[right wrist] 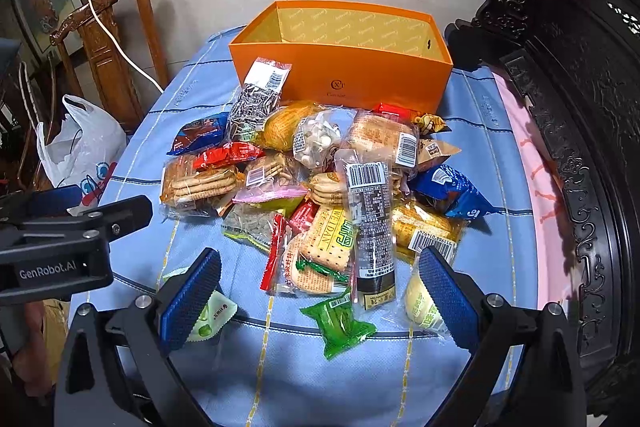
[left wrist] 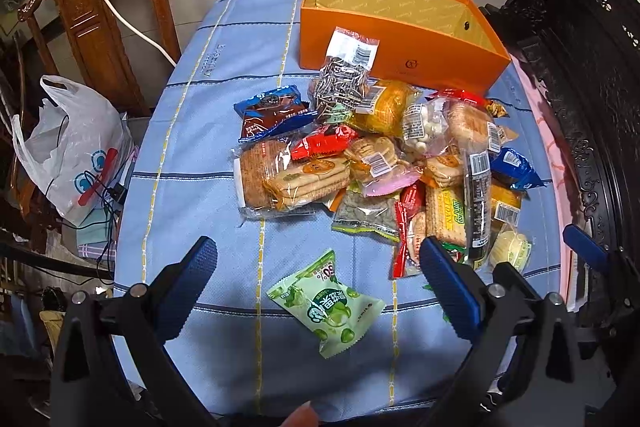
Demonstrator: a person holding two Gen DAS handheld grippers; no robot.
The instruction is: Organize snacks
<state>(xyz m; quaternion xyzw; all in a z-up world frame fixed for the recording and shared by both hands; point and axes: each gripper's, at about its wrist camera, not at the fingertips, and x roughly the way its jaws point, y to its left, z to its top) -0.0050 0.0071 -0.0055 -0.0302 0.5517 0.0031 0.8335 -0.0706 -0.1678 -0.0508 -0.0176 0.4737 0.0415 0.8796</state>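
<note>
Left gripper (left wrist: 316, 291): jaws spread wide, holding nothing, at the bottom of the left wrist view. Between its blue pads lies the light green candy packet (left wrist: 326, 303), flat on the blue tablecloth (left wrist: 192, 155) and apart from the heap.

Right gripper (right wrist: 320, 295): jaws likewise spread wide and empty. The dark green wrapped snack (right wrist: 340, 323) lies between its pads at lower centre of the right wrist view, at the near edge of the heap.

Handling, as judged: both packets look light, soft and crinkly, with slick film. Grip across the puffed middle, not the thin sealed ends, which may slide out.

Above these, at frame centre, sits the snack pile (right wrist: 312, 179). The cracker packs in it are probably brittle; close the jaws gently across the short sides.

Farthest, in the upper centre, the orange box (right wrist: 340, 67) stands open-topped and appears empty.
</note>
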